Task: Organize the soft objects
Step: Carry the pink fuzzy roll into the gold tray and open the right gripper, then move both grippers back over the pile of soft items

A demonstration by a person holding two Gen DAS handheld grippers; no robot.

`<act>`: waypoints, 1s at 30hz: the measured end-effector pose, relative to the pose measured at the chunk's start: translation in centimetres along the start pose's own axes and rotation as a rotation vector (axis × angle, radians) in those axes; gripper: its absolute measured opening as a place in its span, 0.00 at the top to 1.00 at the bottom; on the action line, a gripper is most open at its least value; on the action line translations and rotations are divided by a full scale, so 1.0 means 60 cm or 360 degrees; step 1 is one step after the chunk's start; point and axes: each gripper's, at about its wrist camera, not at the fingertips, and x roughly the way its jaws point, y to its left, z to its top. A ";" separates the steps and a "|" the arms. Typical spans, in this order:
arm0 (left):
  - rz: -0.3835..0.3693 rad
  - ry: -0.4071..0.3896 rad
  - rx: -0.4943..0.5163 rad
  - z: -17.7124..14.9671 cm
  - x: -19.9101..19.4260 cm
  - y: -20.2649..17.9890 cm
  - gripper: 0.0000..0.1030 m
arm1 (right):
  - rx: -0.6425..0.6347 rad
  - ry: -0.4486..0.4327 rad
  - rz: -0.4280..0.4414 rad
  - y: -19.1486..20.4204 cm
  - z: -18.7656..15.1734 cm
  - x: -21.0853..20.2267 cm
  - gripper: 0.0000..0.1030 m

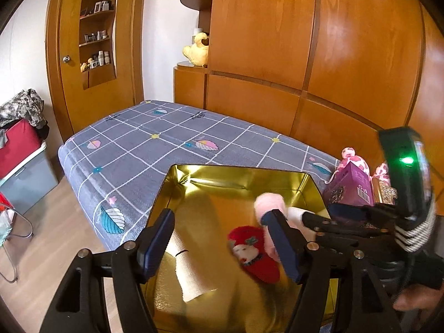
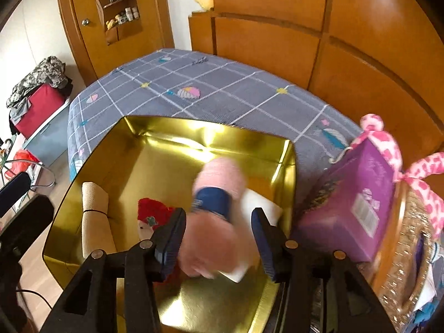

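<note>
An open gold tin (image 1: 236,170) (image 2: 211,127) sits on the bed. Inside lie a red sock with a white figure (image 1: 255,252) (image 2: 152,211) and a beige roll with a black band (image 1: 188,272) (image 2: 94,216). My left gripper (image 1: 219,216) is open over the tin, with nothing between its fingers. My right gripper (image 2: 219,213) (image 1: 319,216) is low over the tin's right side. A blurred pink fluffy sock bundle with a blue band (image 2: 219,183) (image 1: 267,204) sits between its jaws, and a gap shows beside the right pad. A white item (image 2: 260,208) lies beneath it.
A purple box (image 2: 355,202), a pink-and-white plush (image 2: 388,144) and a glittery gold object (image 2: 408,249) crowd the tin's right side. The grey checked bedsheet (image 1: 138,144) stretches beyond the tin. A wooden wardrobe stands behind, and a storage bin (image 1: 27,183) with clothes stands on the floor at left.
</note>
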 end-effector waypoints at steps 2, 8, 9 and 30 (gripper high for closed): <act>-0.0002 -0.0001 0.0000 0.001 -0.001 -0.001 0.32 | 0.0002 -0.0040 -0.0049 -0.002 -0.005 -0.018 0.52; -0.0018 -0.0009 0.0018 -0.002 -0.006 -0.010 0.32 | -0.0013 -0.0163 -0.0215 -0.009 -0.030 -0.073 0.52; -0.0022 -0.0009 0.0021 -0.003 -0.006 -0.011 0.31 | -0.0006 -0.0176 -0.0245 -0.011 -0.036 -0.082 0.52; -0.0135 0.0025 0.0139 -0.029 -0.015 -0.067 0.31 | 0.0090 -0.0423 -0.0513 -0.027 -0.102 -0.216 0.52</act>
